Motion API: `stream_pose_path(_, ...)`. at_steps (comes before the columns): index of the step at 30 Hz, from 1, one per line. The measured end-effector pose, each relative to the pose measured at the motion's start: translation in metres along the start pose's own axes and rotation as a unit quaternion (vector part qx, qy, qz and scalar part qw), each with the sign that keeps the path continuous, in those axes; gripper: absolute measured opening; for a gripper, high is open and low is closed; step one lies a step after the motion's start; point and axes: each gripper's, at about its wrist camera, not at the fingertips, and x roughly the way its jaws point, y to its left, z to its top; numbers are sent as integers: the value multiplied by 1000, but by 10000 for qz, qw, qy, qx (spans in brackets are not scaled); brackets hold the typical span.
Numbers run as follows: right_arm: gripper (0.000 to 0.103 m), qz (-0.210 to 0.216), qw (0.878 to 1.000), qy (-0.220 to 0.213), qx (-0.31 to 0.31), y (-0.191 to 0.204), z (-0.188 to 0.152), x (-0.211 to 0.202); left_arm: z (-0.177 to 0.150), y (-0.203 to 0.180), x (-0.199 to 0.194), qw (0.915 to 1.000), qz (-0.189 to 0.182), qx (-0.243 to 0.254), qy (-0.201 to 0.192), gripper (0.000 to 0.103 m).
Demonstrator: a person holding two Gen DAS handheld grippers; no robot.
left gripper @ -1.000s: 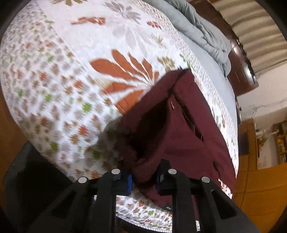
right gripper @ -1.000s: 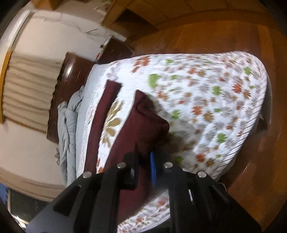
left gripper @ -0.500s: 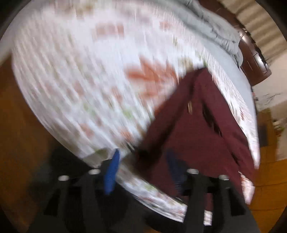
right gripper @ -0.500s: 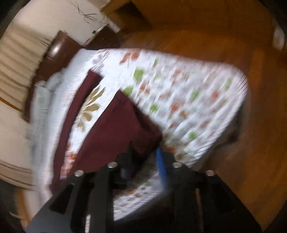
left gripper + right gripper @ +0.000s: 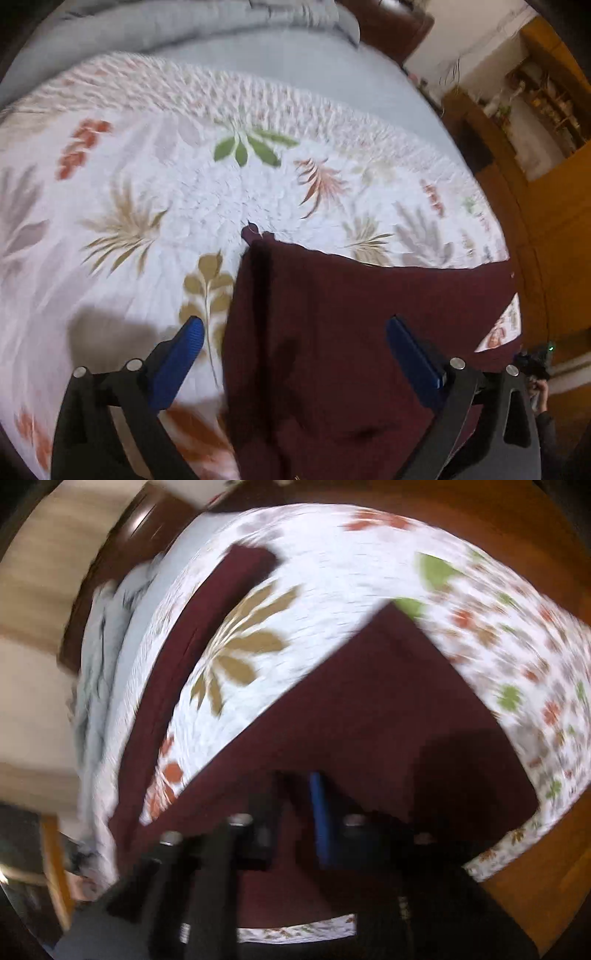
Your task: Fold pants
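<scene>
Right now: left gripper (image 5: 297,341) spread to full width, jaws just been opening, blue pads (image 5: 183,356) hanging clear on either side of the pants' (image 5: 351,332) near edge, pressing on nothing. Maroon cloth under the gap and between the fingers in view, but not gripped. Probably a release after laying that edge down, judging by the flat lie of the fabric. Right gripper (image 5: 297,812) nearly pressed together, jaws just been closing, maroon cloth visible in the narrow gap. Looks like a pinch on the fabric but too blurred to call, so cannot tell. Likely kept narrow to hang on to a corner or waistband while the other side lets go. Outward from there: pants spread on the floral quilt (image 5: 147,184), broad section close to both grippers, one long leg (image 5: 184,646) running away towards the head of the bed, a wedge of quilt showing between it and the main body. Not yet folded into a compact stack by the look of it, so early-to-mid task. Grey duvet (image 5: 184,26) bunched beyond the quilt, well apart from the pants. Wooden floor (image 5: 535,886) past the bed's edge. Risk: cloth dragging if the right side pulls before the left regrips.
</scene>
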Motion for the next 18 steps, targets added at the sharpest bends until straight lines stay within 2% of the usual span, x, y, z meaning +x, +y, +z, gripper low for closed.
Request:
stream_pose_path(1,14,-92,9999,-28,-41,1,-1,-3,6,1,16,9998,-57,123,172,99)
stream_pose_path(2,21,-138,9999,-46,-80,5,0,-6,6,1,25,9993,-55,239,265,99)
stream_pose_path(3,38,-153,9997,-91,-157,13,-2,-13,4,0,32,9989,-60,325,320,99)
stream_pose_path(5,57,-117,9984,-300,-466,40,2,-18,7,3,51,9973,-200,476,526,99)
stream_pose_path(7,58,130,9961,-428,-762,67,20,-21,6,1,60,9955,-205,697,606,99)
stream_pose_path(9,69,197,9947,-446,-901,83,37,-13,4,-7,66,9931,-144,956,662,96)
stream_pose_path(10,69,184,9940,-416,-994,92,50,-6,3,-10,66,9924,-164,1043,628,91)
stream_pose_path(12,69,164,9926,-352,-1152,108,79,12,6,-5,67,9932,-59,990,610,53)
stream_pose_path(13,69,143,9920,-354,-1200,114,92,18,8,1,65,9949,-132,809,582,49)
stream_pose_path(15,69,147,9918,-325,-1226,121,117,28,6,12,63,9969,-244,541,514,25)
stream_pose_path(16,69,115,9917,-327,-1242,124,131,33,4,15,62,9978,-313,378,438,24)
stream_pose_path(18,69,33,9915,-317,-1263,128,155,43,-3,13,63,9991,-192,236,287,21)
